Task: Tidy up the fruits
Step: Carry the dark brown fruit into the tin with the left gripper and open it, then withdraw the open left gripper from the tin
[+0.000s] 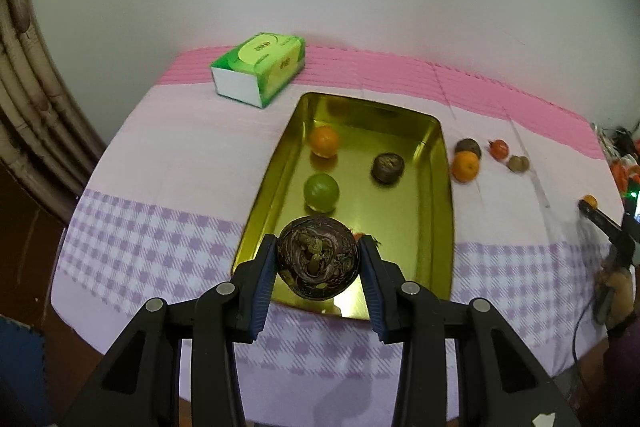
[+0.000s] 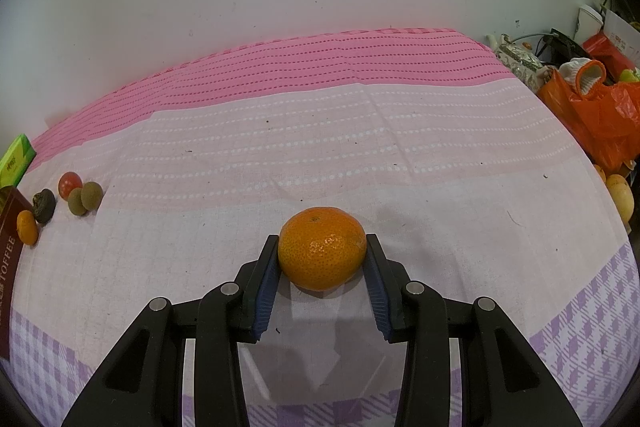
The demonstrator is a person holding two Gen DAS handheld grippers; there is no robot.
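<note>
My left gripper (image 1: pixel 319 259) is clamped on a dark purple, wrinkled passion fruit (image 1: pixel 318 259), held over the near end of the gold metal tray (image 1: pixel 436 227), which I judge to be the collecting point. Already in the tray lie a tangerine (image 1: pixel 324 141), a smooth green lime (image 1: pixel 321 192) and a second shrivelled dark fruit (image 1: pixel 388 167). My right gripper (image 2: pixel 322 255) is closed on a pebbled, glossy mandarin (image 2: pixel 322 254) that appears to rest on the cotton tablecloth (image 2: pixel 360 147), presumably next for the tray. Loose fruits (image 2: pixel 64 201) wait beside the tray. A green tissue box (image 1: pixel 260 67) stands behind.
</note>
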